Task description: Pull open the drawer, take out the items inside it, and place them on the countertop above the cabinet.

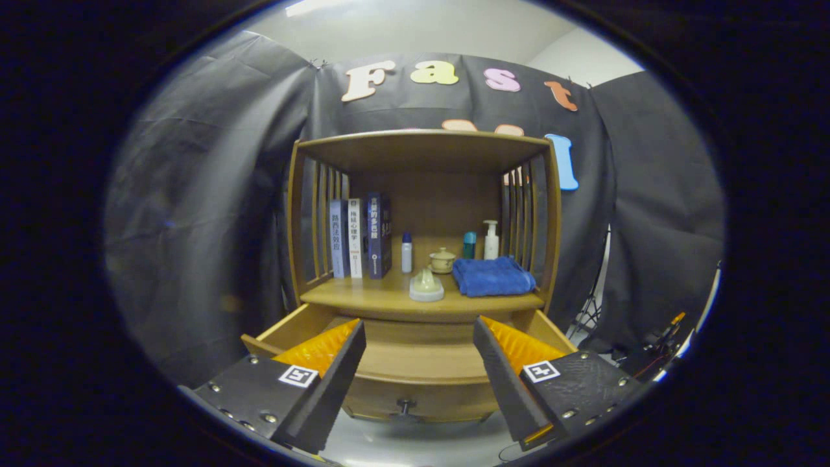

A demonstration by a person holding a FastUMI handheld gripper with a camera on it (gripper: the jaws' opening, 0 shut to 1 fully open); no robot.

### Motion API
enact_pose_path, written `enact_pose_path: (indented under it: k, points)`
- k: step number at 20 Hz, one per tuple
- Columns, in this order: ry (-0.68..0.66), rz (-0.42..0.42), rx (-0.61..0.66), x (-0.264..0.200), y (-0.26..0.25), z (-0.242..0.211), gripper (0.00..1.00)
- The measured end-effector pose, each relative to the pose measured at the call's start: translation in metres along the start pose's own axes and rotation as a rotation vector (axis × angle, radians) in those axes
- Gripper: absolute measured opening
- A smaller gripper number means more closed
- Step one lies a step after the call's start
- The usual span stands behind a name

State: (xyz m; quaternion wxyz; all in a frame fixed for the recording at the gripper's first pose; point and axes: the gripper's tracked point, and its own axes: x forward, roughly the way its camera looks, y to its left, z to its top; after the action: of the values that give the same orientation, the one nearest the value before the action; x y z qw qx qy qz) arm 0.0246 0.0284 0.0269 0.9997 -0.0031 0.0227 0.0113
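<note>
The wooden cabinet's drawer (415, 363) stands pulled out below the countertop (363, 295), its small dark knob (406, 407) on the front panel between my fingers. The drawer's inside that shows is bare wood. My gripper (418, 334) hangs above the drawer, open wide, with nothing between its fingers. On the countertop just beyond the fingers sit a pale round lidded dish (426, 286) and a folded blue towel (493, 275).
Further back on the countertop stand three upright books (360, 237), a small white bottle (406, 251), a lidded cup (443, 259), a teal bottle (469, 244) and a pump bottle (491, 240). Slatted side walls and a top board enclose that space. A tripod (587, 311) stands to the right.
</note>
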Motion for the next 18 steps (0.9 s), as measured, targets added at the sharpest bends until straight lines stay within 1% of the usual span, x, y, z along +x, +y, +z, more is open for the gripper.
enact_pose_path:
  k: [4, 8, 13, 18]
  points:
    - [0.000, -0.022, 0.035, 0.000, -0.011, -0.039, 0.99]
    - [0.009, -0.025, 0.017, 0.000, -0.018, -0.077, 0.99]
    - [0.103, -0.008, -0.009, 0.008, -0.018, -0.134, 0.99]
    - [0.111, 0.015, -0.011, 0.020, -0.006, -0.146, 0.99]
